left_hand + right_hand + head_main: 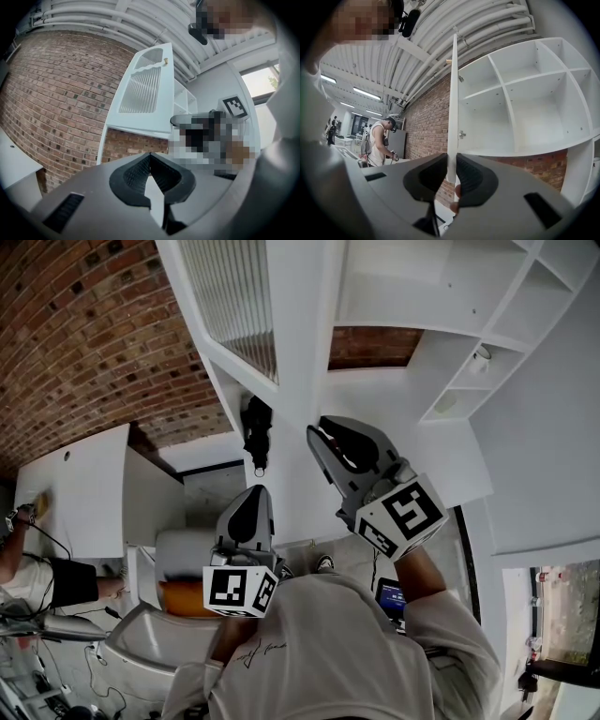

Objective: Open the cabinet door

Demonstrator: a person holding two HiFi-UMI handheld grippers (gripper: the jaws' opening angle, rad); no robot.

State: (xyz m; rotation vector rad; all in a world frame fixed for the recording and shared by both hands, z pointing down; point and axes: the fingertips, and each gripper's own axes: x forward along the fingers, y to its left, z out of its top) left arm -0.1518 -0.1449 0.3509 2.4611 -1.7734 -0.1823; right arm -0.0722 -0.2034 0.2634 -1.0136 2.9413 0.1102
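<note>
Your right gripper (451, 168) clamps the cabinet door (453, 103) by its lower edge, swung clear of the shelves (525, 93). Your left gripper (150, 157) is closed, apparently empty.

A red brick wall (84, 343) runs along one side of the room. A white bench (80, 493) stands against it, with a small round hole in its top. Cables (94, 662) trail across the floor near the bench's end. White pipes (487, 28) run in parallel rows across the ceiling, and strip lights (365, 93) glow farther back. Under those lights a person (377, 143) in a white sleeveless top stands side-on with head bent and hands held in front, just beside a tall grey unit (397, 143). A bright window (262, 82) sits high in a white wall, to the right of the brick.
</note>
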